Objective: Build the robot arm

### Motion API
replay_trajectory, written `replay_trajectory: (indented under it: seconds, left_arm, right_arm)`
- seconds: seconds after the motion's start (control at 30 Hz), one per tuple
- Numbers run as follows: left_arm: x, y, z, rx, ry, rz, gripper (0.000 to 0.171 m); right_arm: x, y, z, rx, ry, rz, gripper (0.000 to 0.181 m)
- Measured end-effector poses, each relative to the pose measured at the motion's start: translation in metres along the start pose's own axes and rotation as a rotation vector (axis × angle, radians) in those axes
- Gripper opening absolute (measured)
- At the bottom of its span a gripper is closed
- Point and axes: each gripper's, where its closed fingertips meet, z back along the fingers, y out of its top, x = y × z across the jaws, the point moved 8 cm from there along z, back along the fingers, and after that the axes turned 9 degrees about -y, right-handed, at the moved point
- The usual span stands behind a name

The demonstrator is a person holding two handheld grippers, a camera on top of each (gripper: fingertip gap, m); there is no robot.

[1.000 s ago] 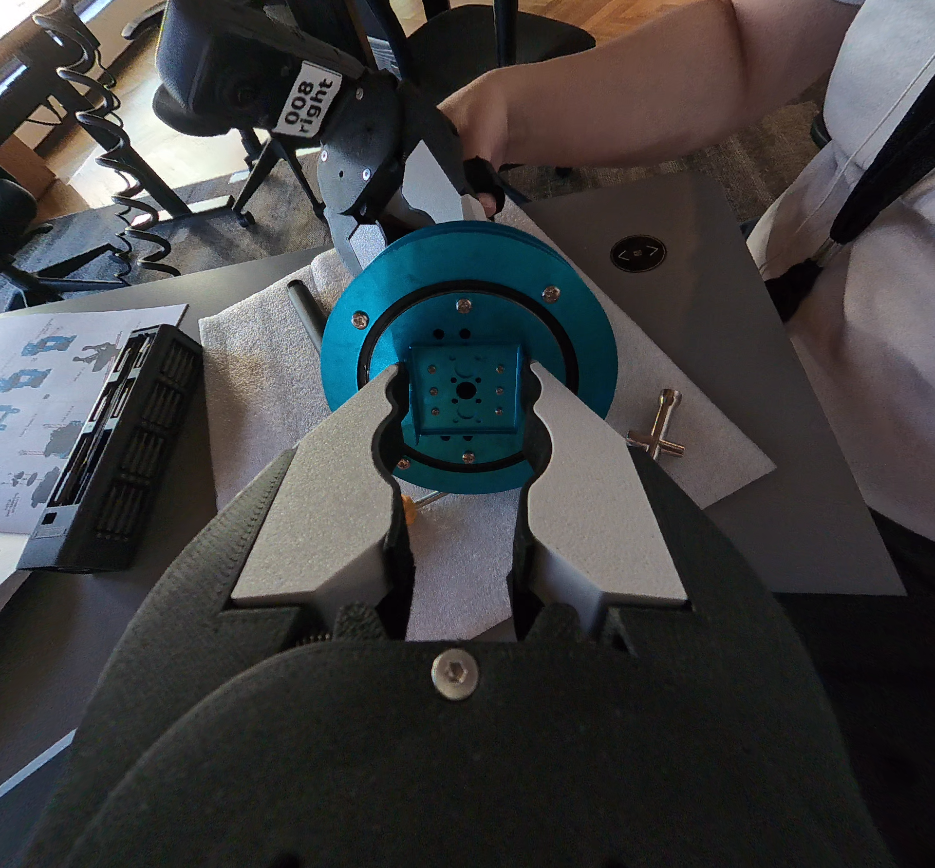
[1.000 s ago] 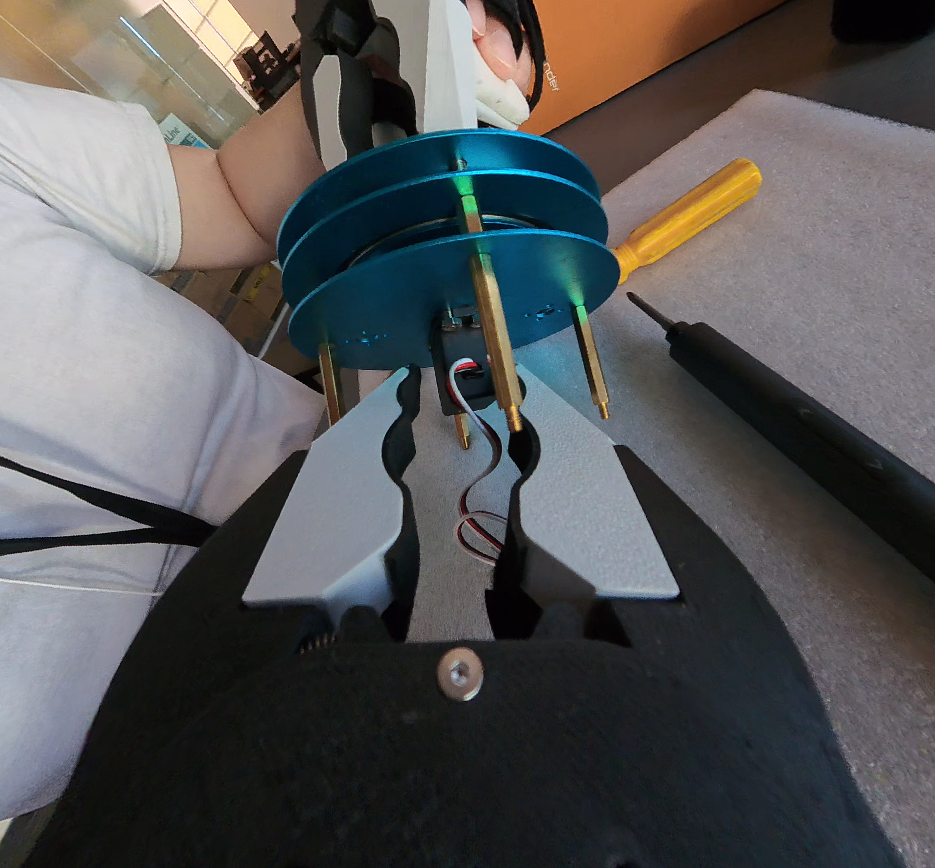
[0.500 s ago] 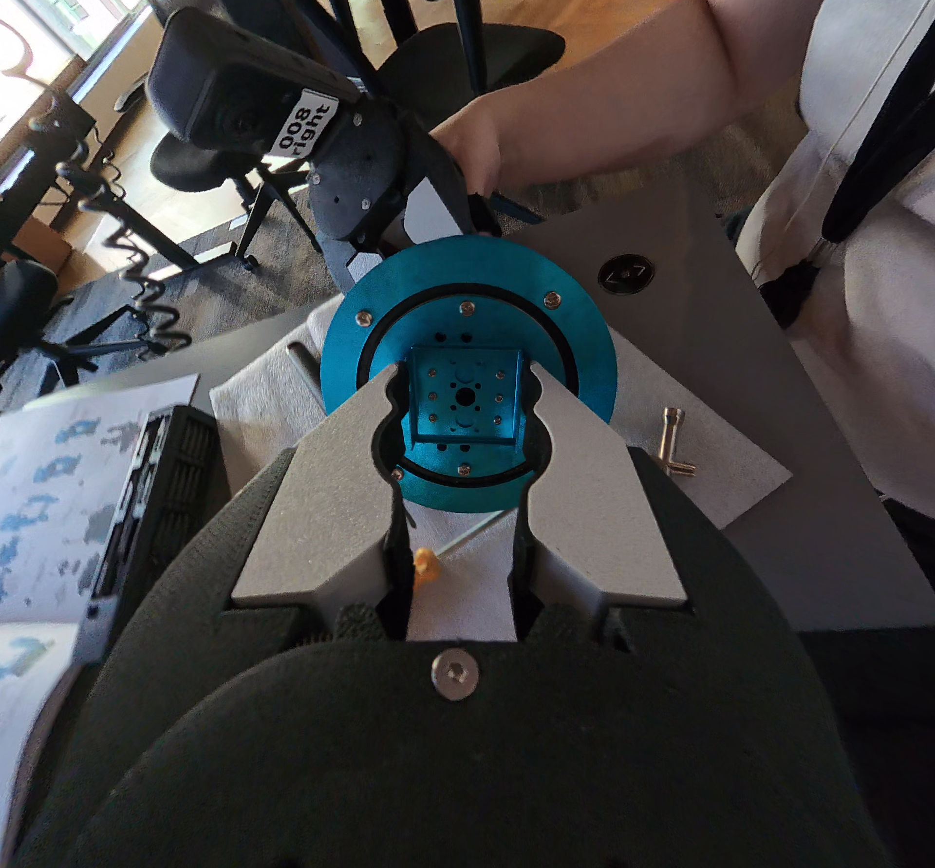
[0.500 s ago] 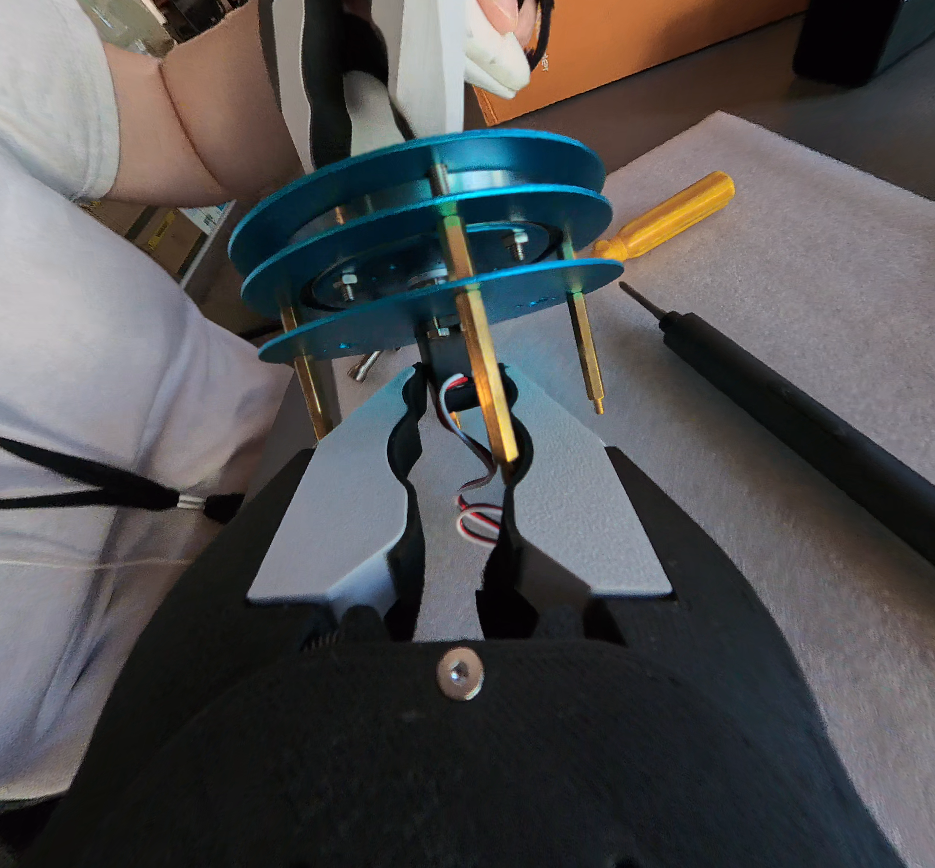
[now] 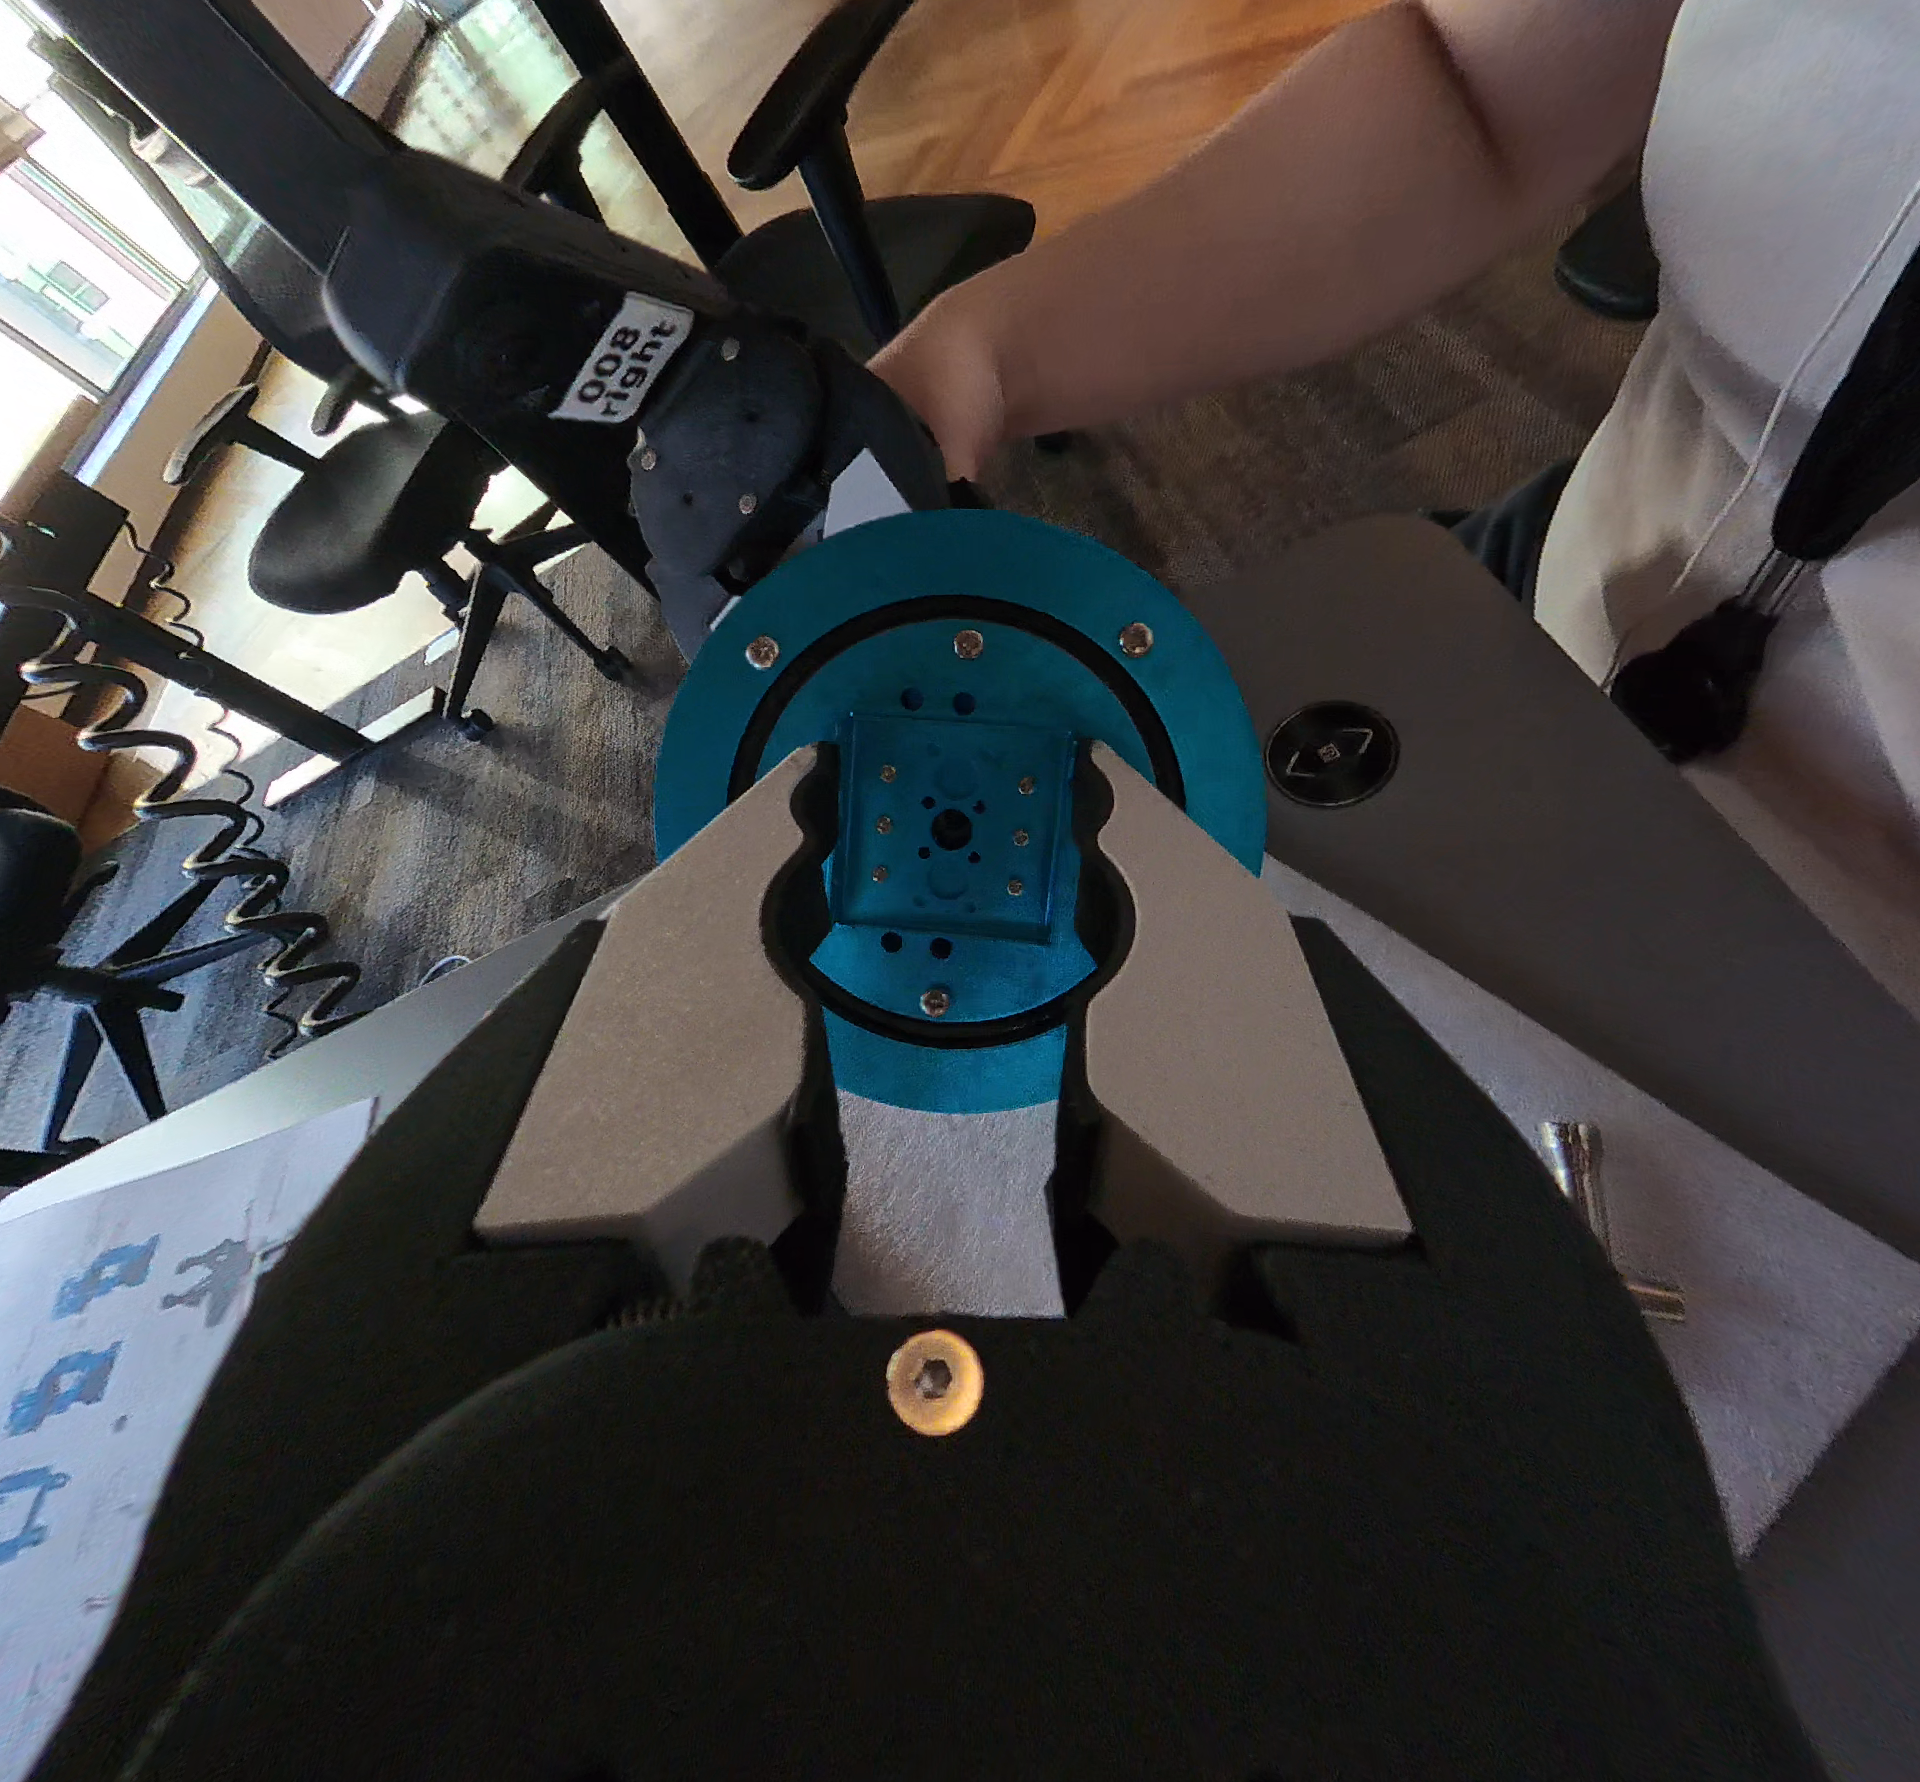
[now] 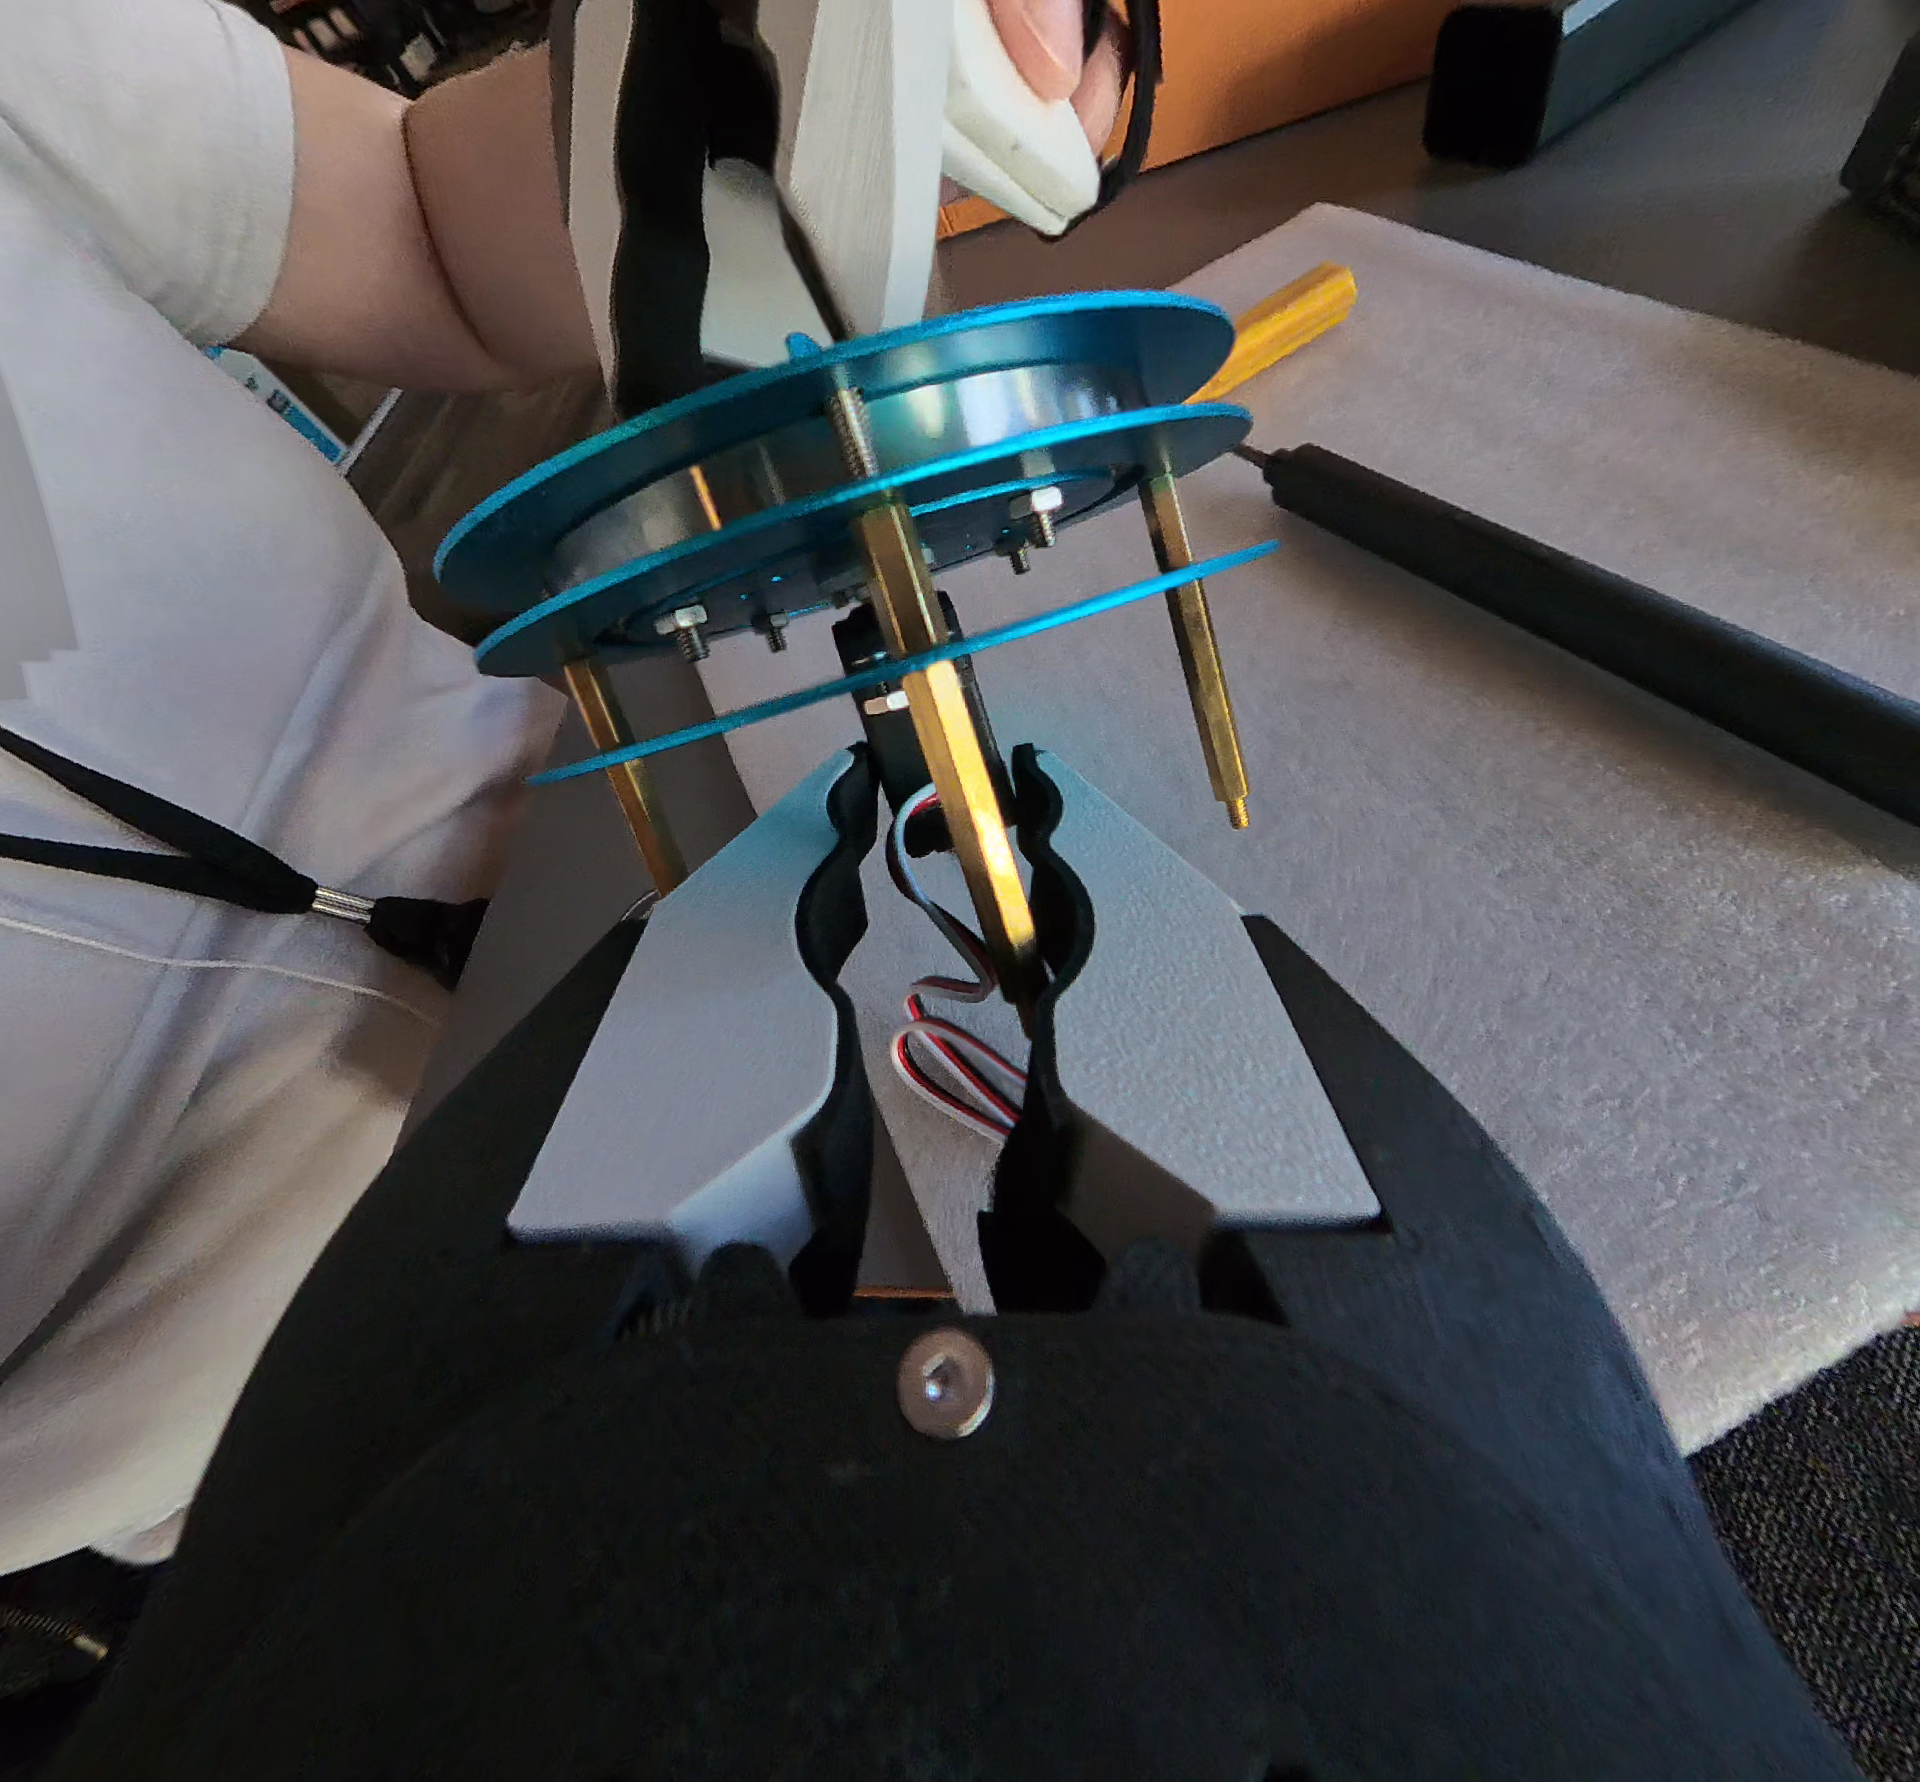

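The left hand-held gripper [image 5: 954, 833] is closed on the square blue block [image 5: 951, 844] on top of a blue disc assembly [image 6: 852, 527], its jaws pressing the block's two sides, so the stack sits straight ahead of it with its axis running along the fingers. The right hand-held gripper [image 6: 948, 865] reaches the same assembly from beneath: its jaws are narrowed around one brass standoff [image 6: 951, 766], which runs lengthwise down the gap against the right pad; whether it is clamped tight I cannot tell. A red, white and black servo wire [image 6: 951, 1057] loops between those jaws. The assembly is held above a pale foam mat [image 6: 1507, 901] on the grey table [image 5: 1507, 849]. Near it lie a yellow-handled screwdriver [image 6: 1288, 309], a black driver [image 6: 1621, 620], a small metal cross wrench [image 5: 1605, 1233] and a printed sheet [image 5: 114, 1317].
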Motion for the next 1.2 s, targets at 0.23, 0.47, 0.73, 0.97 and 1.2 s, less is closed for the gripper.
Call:
replay_trajectory:
  seconds: [0.23,0.47,0.73,0.97,1.2]
  left_arm:
    - [-0.002,-0.006,0.002,0.099,0.047,0.094,0.046]
    - [-0.005,-0.017,0.020,0.194,0.137,0.105,0.041]
    - [-0.002,-0.024,0.020,0.258,0.118,0.182,0.045]
    - [0.004,-0.028,0.015,0.249,0.077,0.190,0.056]
    - [0.007,-0.025,0.012,0.262,0.052,0.177,0.056]
  right_arm:
    - [0.000,-0.009,0.001,0.117,-0.035,-0.062,0.023]
    - [0.002,-0.009,-0.002,0.152,-0.065,-0.070,0.021]
    - [-0.004,-0.011,-0.002,0.194,-0.090,-0.004,0.021]
    - [-0.012,-0.014,-0.001,0.232,-0.109,0.068,0.021]
    - [-0.020,-0.016,0.000,0.249,-0.160,0.160,0.021]
